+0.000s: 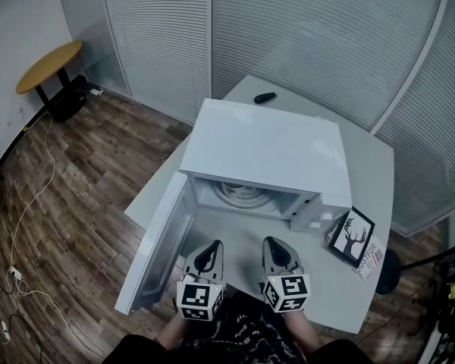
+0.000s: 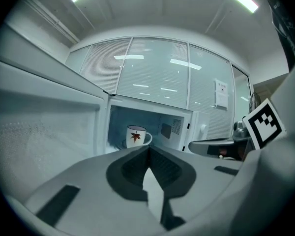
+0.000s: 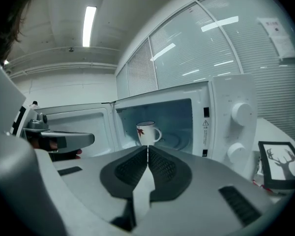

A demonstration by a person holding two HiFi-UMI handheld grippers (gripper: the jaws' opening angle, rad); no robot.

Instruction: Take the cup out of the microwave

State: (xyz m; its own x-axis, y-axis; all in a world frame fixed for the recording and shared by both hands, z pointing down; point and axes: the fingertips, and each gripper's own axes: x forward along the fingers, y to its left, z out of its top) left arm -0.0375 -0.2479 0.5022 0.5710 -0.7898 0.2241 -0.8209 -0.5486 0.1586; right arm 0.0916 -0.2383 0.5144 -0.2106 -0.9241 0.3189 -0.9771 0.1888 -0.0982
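Inside the boxy white microwave [image 1: 265, 146], a glossy cylindrical cup [image 3: 146, 132]

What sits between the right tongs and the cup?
Nothing. In the right gripper view the right tongs face the cup through the open microwave; head view shows bare table ahead.

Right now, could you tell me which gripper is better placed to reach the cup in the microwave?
Probably the right gripper: the leaf-print cup sits dead ahead of its closed fingers, with its handle to the right. The left gripper sits beside the open door.
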